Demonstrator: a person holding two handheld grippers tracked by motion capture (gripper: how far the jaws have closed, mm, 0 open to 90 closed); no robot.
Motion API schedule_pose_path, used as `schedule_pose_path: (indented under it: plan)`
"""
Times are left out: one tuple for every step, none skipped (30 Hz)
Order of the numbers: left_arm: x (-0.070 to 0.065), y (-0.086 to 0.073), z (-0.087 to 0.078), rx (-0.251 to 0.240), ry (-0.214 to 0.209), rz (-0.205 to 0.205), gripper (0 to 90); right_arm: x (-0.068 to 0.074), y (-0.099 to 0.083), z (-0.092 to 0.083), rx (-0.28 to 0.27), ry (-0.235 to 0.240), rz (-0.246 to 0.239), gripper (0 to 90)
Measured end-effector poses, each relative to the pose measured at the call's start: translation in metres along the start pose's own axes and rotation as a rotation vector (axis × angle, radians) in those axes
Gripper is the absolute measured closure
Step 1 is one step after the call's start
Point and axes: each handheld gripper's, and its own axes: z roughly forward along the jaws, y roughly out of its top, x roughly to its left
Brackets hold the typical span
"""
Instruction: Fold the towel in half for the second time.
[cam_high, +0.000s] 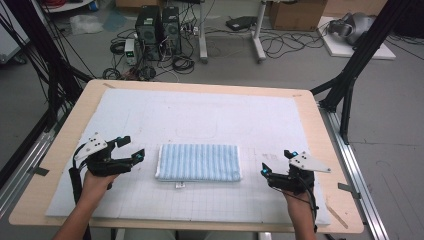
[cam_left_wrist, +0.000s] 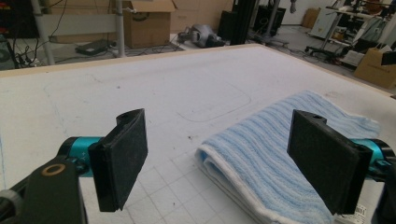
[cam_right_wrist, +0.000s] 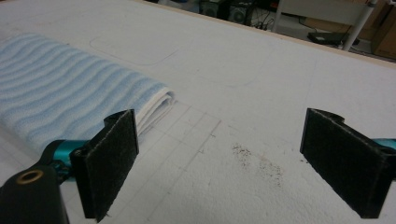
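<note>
Where it lies folded, the towel (cam_high: 198, 162) shows pale-blue ribbing.

- Grey concrete floor (cam_high: 395, 125) seen beyond pale wooden table w/ white gridded mat (cam_high: 210, 112).
- Two black PC towers (cam_high: 159, 29) stood on floor at rear, tangled black cables (cam_high: 280, 44) spread nearby.
- Brown cardboard box (cam_high: 297, 14) placed at back right; white metal desk legs (cam_high: 259, 37) beside it.
- Black metal frame struts (cam_high: 357, 60) set at both table sides.
- Even indoor light, no hard shadows.
</note>
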Motion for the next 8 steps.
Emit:
schedule_pose_path:
  plan:
    - [0.0000, -0.0001, 0.0004, 0.001, 0.000, 0.001, 20.6, -0.0001, -0.0002, -0.0004, 0.001, 0.001, 0.003, 10.7]
    - [-0.0001, -0.0003, 0.0010, -0.001, 0.002, -0.002, 20.6, -0.0004, -0.0004, -0.0008, 0.003, 0.002, 0.004, 10.7]
    - [-0.0001, -0.0002, 0.0012, 0.000, 0.000, -0.002, 20.6, -0.0006, -0.0006, -0.0011, 0.000, 0.002, 0.003, 10.7]
    - [0.0001, -0.0001, 0.0013, -0.001, 0.000, 0.000, 20.6, -0.0009, -0.0006, -0.0013, -0.002, 0.000, 0.001, 10.7]
    - [0.0001, 0.0001, 0.0013, -0.002, 0.001, 0.000, 20.6, -0.0010, -0.0006, -0.0016, -0.002, 0.000, 0.002, 10.7]
    - [0.0002, 0.0004, 0.0011, -0.003, 0.001, -0.002, 20.7, -0.0008, -0.0008, -0.0020, -0.001, -0.002, 0.003, 10.7]
    - [0.0003, 0.0006, 0.0012, -0.006, 0.002, -0.004, 20.6, -0.0007, -0.0010, -0.0024, 0.000, -0.001, 0.006, 10.7]
    - [0.0008, 0.0009, 0.0011, -0.005, 0.002, -0.002, 20.7, -0.0008, -0.0011, -0.0026, 0.001, -0.001, 0.007, 10.7]
